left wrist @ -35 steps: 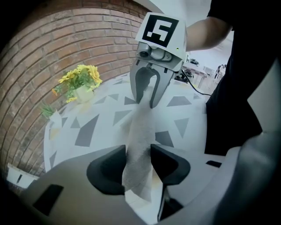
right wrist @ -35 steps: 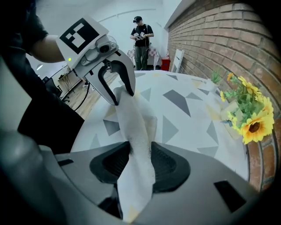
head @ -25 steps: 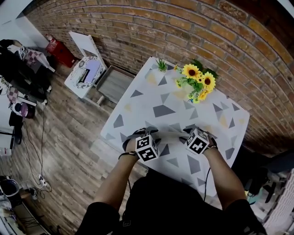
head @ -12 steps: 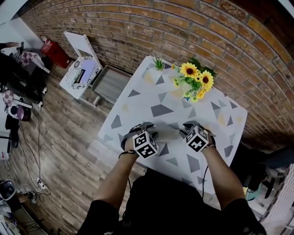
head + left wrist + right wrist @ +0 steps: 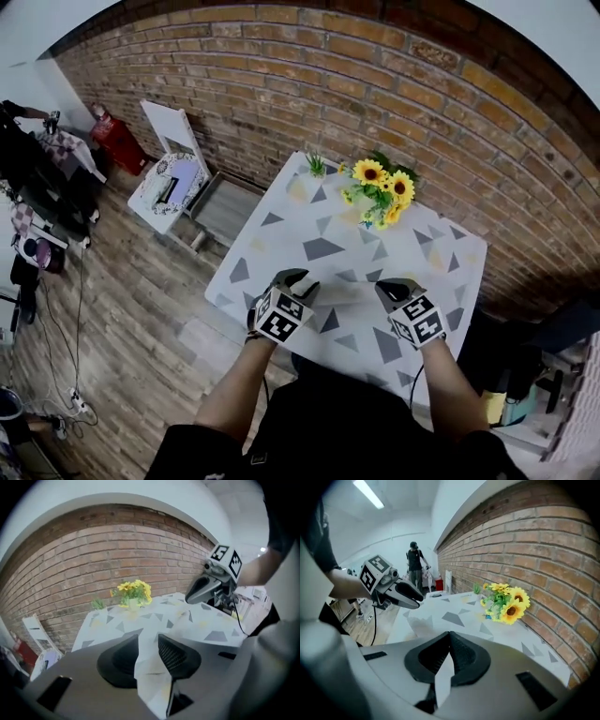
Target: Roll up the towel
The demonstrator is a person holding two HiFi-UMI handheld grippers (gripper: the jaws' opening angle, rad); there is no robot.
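Head view: the towel (image 5: 345, 289) sits at the near edge of the counter (image 5: 441, 246), its front hem raised btwn the left hand-held gripper (image 5: 292, 278) and the right hand-held gripper (image 5: 394, 289). Its white-w/-triangles print matches the counter cover, so I can't tell where it ends farther back. The sunflowers (image 5: 380, 192) stand at the far side, well apart from the work. Left gripper view: the left hand-held gripper (image 5: 148, 638) has just been closing its jaws. Printed cloth fills the gap w/ the pads pressing a bunched fold, so it's clamped on the towel (image 5: 152, 667). The fabric runs on toward the right hand-held gripper (image 5: 192, 595). Right gripper view: the right hand-held gripper (image 5: 450, 637) has its jaws together on a thin flat strip of towel (image 5: 443, 679) hem, prob. a single layer. Handling, my read: light, soft, floppy, no stiffness of its own, so it'll drape btwn the two grips & keep no shape unless held taut. Not fragile, and prob. not slippery vs. the ribbed pads, but the thin pinch on the right could slide out if tugged hard. Best hold = the two ends of the near hem, equal depth in both, hem kept straight. Then turn it over onto itself to start a tight, even roll; uneven grips would likely give a cone-shaped roll.
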